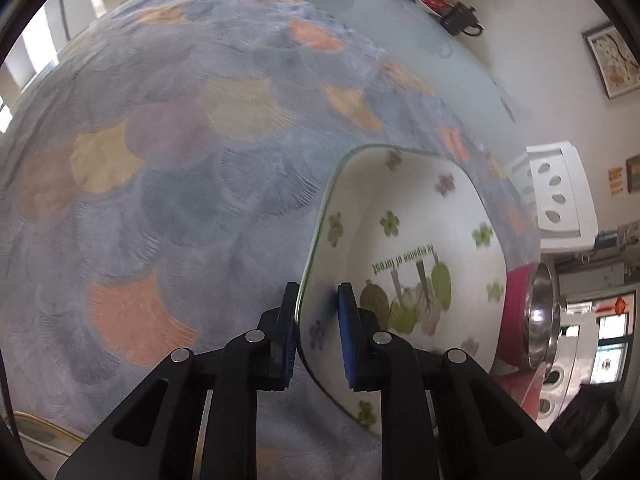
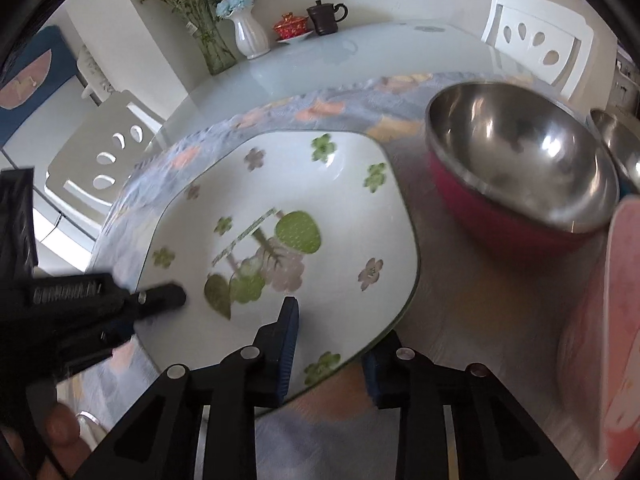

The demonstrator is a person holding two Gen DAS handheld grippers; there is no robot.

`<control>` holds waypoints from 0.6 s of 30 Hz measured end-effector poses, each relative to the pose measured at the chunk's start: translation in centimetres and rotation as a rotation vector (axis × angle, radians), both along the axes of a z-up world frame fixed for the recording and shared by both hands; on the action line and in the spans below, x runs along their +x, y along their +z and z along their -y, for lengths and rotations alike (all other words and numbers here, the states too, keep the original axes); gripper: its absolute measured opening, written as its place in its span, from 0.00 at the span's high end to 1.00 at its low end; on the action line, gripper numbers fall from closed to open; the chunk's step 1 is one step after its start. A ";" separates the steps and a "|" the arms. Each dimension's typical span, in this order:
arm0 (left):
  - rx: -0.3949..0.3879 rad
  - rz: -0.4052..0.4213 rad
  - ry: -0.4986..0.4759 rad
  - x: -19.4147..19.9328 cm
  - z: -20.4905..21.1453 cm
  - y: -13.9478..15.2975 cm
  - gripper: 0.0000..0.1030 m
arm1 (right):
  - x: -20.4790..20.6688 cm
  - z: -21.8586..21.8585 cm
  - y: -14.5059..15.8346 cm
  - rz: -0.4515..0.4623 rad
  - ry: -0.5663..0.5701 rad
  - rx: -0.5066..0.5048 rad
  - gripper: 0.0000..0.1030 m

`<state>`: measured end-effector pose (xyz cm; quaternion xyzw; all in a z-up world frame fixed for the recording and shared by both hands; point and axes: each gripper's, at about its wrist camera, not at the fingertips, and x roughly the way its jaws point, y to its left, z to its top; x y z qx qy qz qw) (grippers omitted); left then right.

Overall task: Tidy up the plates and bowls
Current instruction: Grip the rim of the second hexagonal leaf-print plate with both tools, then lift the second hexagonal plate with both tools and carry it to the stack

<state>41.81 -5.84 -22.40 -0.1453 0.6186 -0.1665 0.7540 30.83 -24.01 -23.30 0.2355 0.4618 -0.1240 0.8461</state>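
Observation:
A white square plate with a green rim and printed trees and flowers lies on the patterned cloth. My left gripper straddles its left rim, one blue pad outside and one inside, shut on it. In the right wrist view the same plate fills the middle. My right gripper holds its near edge, the left finger on top and the right finger beneath the rim. The left gripper reaches in from the left. A steel bowl with a pink outside stands just right of the plate.
A second steel bowl and a pink dish sit at the far right. A vase, a red lidded cup and a dark teapot stand at the table's back. White chairs flank the table. A gold-rimmed plate lies near left.

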 end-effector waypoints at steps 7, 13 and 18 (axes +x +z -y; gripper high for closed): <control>0.001 0.000 -0.034 0.4 0.0 0.0 0.84 | -0.1 0.1 -0.3 -0.011 -0.007 0.055 0.73; -0.006 0.007 -0.053 0.3 0.2 -0.2 0.84 | 1.0 1.4 -0.5 0.021 0.014 0.060 0.62; 0.061 0.127 -0.111 -0.6 1.1 1.2 0.85 | 0.8 0.7 -0.3 0.058 0.089 0.000 0.65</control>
